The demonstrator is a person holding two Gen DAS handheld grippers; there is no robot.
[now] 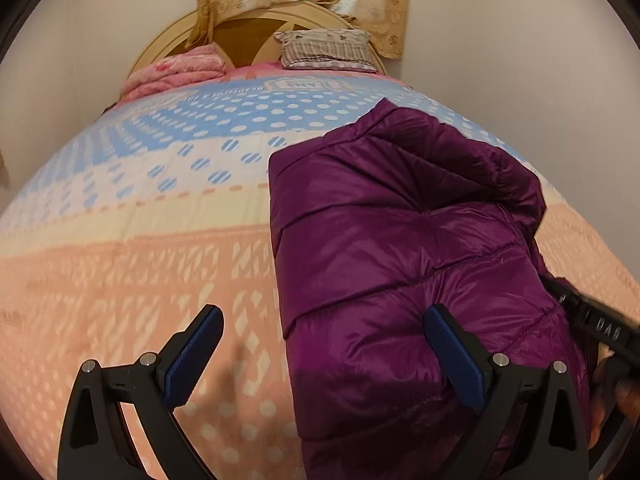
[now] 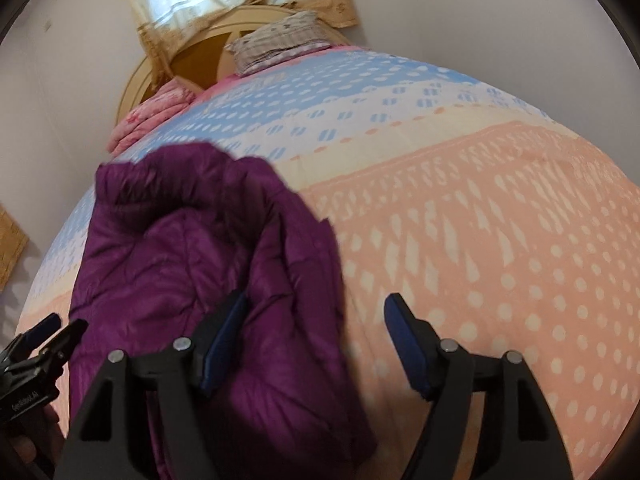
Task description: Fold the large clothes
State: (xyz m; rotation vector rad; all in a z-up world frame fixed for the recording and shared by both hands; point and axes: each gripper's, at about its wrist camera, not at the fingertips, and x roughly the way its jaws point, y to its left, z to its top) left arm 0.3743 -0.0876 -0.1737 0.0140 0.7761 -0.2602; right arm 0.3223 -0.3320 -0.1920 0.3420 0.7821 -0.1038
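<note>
Blue-padded left gripper (image 1: 323, 344) and right gripper (image 2: 316, 334) gape wide, holding nothing.
Folded purple puffer jacket (image 1: 400, 240) lies on the patterned bedspread (image 1: 140, 260); pillow (image 1: 328, 48) at twelve o'clock.

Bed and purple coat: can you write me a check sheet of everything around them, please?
Surface: bedspread, blue dots far, peach pattern near.
Job's things: purple puffer jacket, lying partly folded and bunched on the bed.
Clutter: pink blanket and patterned pillow by the headboard.
Grippers: left gripper open, above the jacket's edge; right gripper open, holding nothing.
Cables: nothing seen.
Surroundings: pale wall, beige curtain.
</note>
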